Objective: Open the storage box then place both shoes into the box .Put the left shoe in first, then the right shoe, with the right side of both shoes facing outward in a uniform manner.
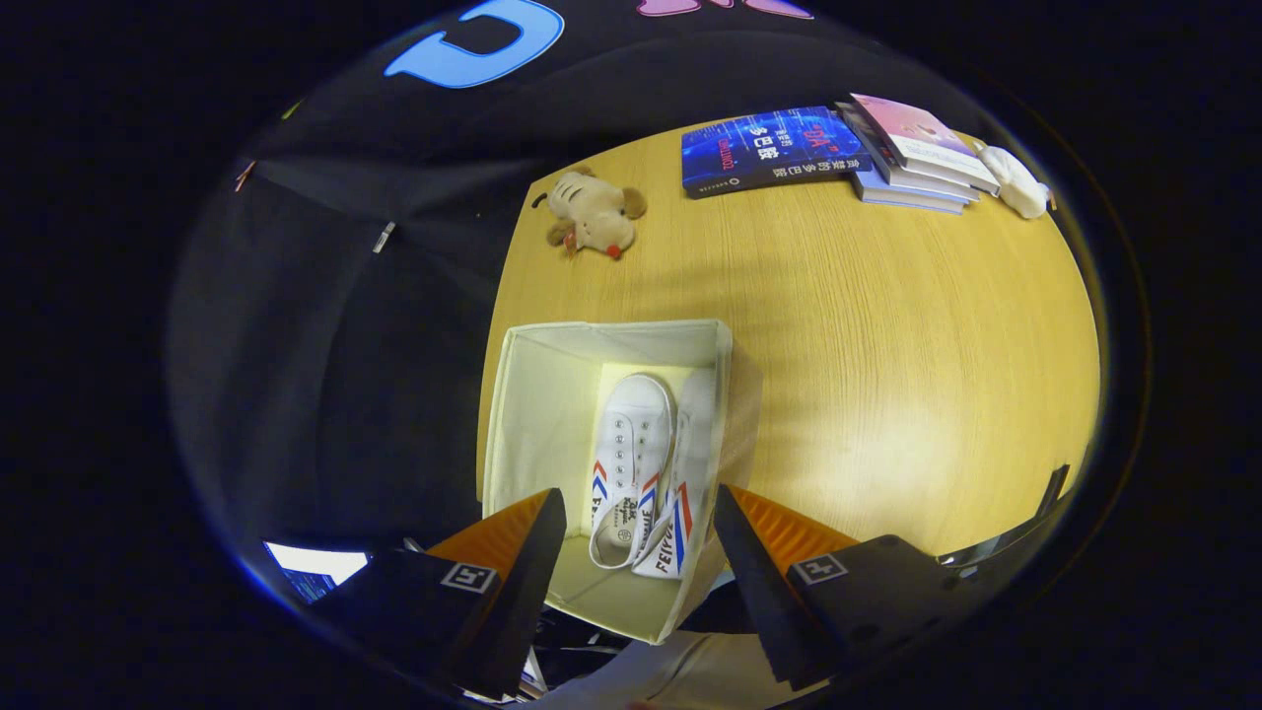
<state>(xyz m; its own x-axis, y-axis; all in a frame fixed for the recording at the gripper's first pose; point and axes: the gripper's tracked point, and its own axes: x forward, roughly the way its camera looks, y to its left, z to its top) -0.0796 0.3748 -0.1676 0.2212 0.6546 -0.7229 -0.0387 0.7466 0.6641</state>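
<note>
Both white sneakers [646, 463] lie packed in the open storage box [532, 394], so the gripper [639, 532] hovers above, fingers apart and empty.

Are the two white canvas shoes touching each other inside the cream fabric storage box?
Touching. In the gripper view the two white canvas shoes lie pressed side by side in the cream fabric storage box, with no gap between them; the open gripper hangs above, fingers spread.

A staged recording booth, probably posing as a home, is showing in the wooden table [887, 375], stacked books [912, 148] and plush toy [595, 211] against the black cloth wall [325, 325].
</note>
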